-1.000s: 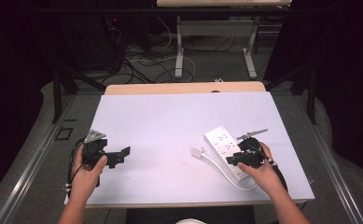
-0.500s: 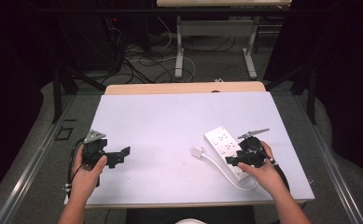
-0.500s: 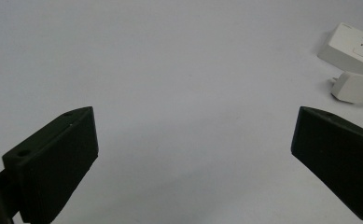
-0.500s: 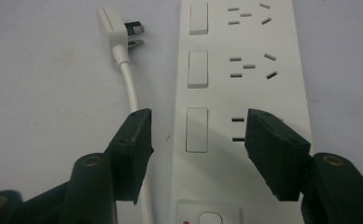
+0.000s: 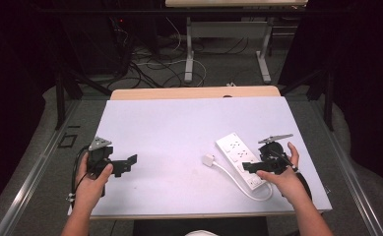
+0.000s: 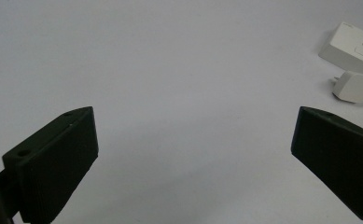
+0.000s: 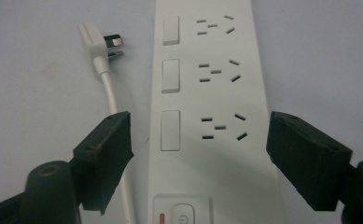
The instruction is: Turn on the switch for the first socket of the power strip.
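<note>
High view count: one white table (image 5: 179, 128), two grippers, one power strip, one plug, one cord.
Left gripper (image 5: 125, 164): held in the left hand (image 5: 91, 184) near the table's left edge; jaws spread wide, nothing between them, nothing touched.
Ahead of the left gripper: bare tabletop; the plug (image 6: 355, 87) and an end of the strip lie well off to its right in the left gripper view.
Power strip (image 5: 240, 160): white, three switched sockets and a master button, lying flat under the right gripper.
Plug and cord (image 7: 111, 100): just left of the strip, cord passing by the left jaw.
Right gripper (image 7: 200, 154): in the right hand (image 5: 285, 179); jaws wide apart, straddling the strip's width; contact cannot be told.
</note>
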Tool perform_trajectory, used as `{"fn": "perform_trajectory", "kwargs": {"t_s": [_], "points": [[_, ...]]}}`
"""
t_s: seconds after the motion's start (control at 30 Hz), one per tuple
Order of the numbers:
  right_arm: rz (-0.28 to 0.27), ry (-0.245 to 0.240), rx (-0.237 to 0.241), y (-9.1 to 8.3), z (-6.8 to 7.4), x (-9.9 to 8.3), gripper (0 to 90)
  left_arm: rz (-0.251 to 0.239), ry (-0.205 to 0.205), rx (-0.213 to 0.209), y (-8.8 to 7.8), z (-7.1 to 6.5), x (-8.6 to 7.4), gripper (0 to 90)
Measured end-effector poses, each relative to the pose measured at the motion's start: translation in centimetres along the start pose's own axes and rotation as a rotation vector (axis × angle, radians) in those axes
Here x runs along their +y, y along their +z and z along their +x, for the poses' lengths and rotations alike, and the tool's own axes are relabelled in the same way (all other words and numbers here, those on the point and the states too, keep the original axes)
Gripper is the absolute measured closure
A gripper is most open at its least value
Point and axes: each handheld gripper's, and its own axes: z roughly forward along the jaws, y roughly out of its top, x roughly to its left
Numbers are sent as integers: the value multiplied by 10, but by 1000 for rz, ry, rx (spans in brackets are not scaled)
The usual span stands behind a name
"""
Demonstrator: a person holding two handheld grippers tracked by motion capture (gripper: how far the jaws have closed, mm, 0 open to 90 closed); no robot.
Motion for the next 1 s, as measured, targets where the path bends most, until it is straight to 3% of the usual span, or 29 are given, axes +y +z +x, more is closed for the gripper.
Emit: {"fn": "perform_trajectory", "kwargs": {"t_s": [0.17, 0.5, 0.7, 0.77, 0.83, 1.0], "points": [[-16, 18, -9, -4, -6, 1, 139, 12, 1, -2, -2, 1, 0, 4], [-64, 68, -33, -16, -25, 2, 6, -8, -6, 11, -2, 2, 0, 4], [-93, 113, -58, -24, -38, 1, 0, -3, -12, 17, -3, 4, 0, 3], [-99, 108, -64, -25, -40, 0, 0, -6, -15, 23, -3, 5, 0, 3], [-125, 114, -101, -28, -45, 0, 0, 6, -20, 23, -4, 7, 0, 3], [-147, 125, -104, -29, -52, -1, 0, -9, -36, 29, -4, 10, -1, 3]]}}
